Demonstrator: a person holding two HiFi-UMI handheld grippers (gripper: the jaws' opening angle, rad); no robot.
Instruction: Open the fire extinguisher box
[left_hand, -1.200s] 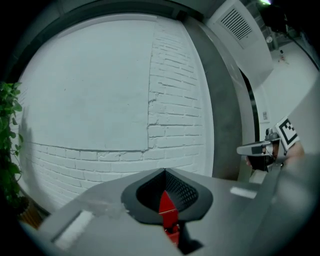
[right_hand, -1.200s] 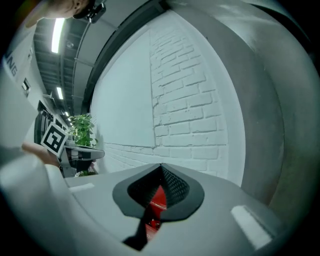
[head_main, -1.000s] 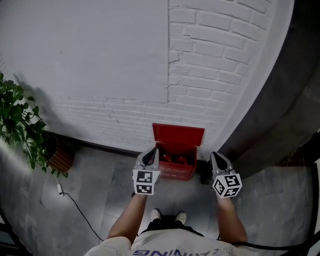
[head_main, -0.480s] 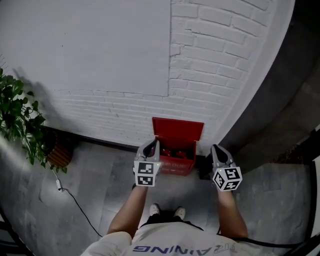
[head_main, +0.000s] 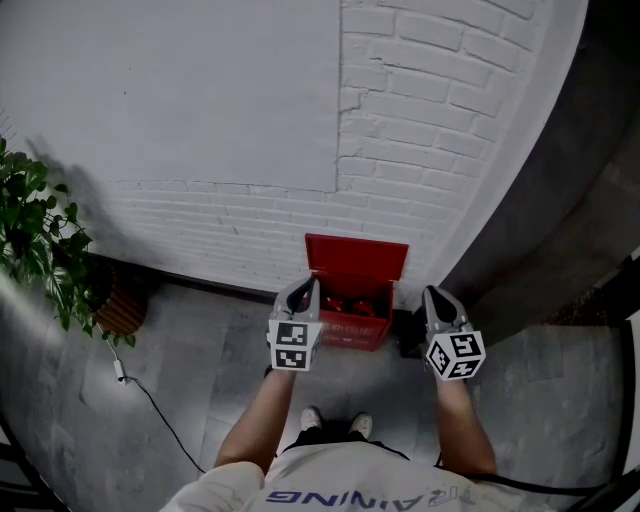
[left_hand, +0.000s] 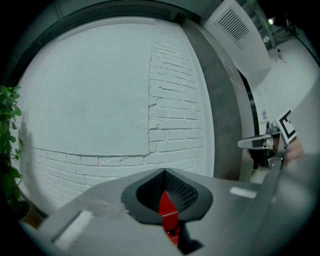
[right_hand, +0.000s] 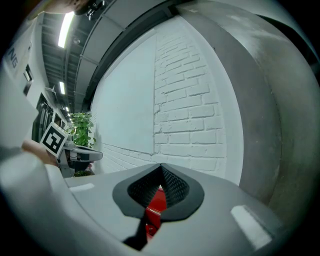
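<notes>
Fire extinguisher box, red, down on the grey floor, right against the white brick wall. Lid up, leaning back on the bricks. Inside, some red things, too small to tell. Left gripper by the box's left edge, jaws pressed together, holding nothing. Right gripper off the box's right side, jaws together too, nothing held. Box low down below both.

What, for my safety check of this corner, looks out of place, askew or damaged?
Nothing looks damaged or spilled. The red metal fire extinguisher box by the white brick wall has its lid raised, and a thin cable trails loose over the grey floor.
</notes>
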